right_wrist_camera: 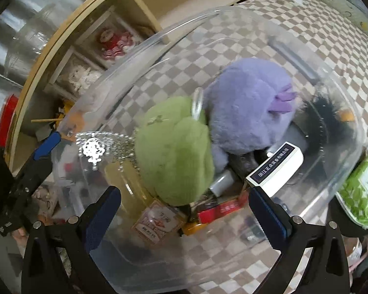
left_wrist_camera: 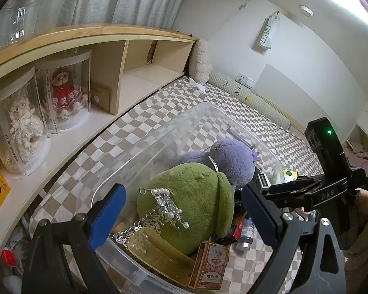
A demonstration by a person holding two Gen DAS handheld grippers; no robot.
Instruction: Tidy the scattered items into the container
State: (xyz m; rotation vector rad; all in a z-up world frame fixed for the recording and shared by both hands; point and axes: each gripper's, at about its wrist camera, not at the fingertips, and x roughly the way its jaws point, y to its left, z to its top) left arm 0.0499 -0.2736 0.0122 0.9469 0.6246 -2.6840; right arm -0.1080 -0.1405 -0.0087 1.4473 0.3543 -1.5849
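Observation:
A clear plastic bin (left_wrist_camera: pixel 159 137) stands on the checkered bed cover. Inside lie a green plush (left_wrist_camera: pixel 196 196), a purple plush (left_wrist_camera: pixel 233 161), a silver pearl tiara (left_wrist_camera: pixel 164 205), a yellowish translucent piece (left_wrist_camera: pixel 157 250), a playing-card box (left_wrist_camera: pixel 211 264), a small bottle (left_wrist_camera: pixel 246 232) and a red box (right_wrist_camera: pixel 220 208). The right wrist view also shows a white labelled box (right_wrist_camera: pixel 274 166) and a black bristly brush (right_wrist_camera: pixel 326 115) in the bin (right_wrist_camera: pixel 294 49). My left gripper (left_wrist_camera: pixel 184 218) hangs open over the bin's near end. My right gripper (right_wrist_camera: pixel 186 210) is open above the bin, its right finger beside the white box.
A wooden shelf (left_wrist_camera: pixel 90 34) along the left holds two dolls in clear cases (left_wrist_camera: pixel 63 90). A long green pillow (left_wrist_camera: pixel 252 98) lies by the far wall. A green patterned packet (right_wrist_camera: pixel 360 186) sits outside the bin's right side. A person's sleeve (left_wrist_camera: pixel 365 223) is at the right.

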